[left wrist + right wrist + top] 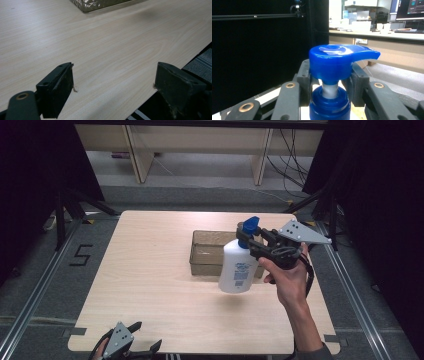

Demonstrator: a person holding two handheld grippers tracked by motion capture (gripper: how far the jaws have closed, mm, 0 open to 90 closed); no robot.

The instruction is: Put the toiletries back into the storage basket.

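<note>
At the near edge of the table point(150, 320), towards its left corner, the left gripper point(131, 343) sits idle, jaws spread wide on nothing. Farther in, right of the middle, the right gripper point(248, 241) is clamped on the neck of a white pump bottle point(239, 268) just under its blue pump head point(337, 58) — the bottle looks lifted clear of the wood. Behind it sits a clear box point(210, 254). Smooth stiff plastic, probably slippery, weight unknowable; the narrow neck is a sound hold, since the wide head stops it sliding out
</note>
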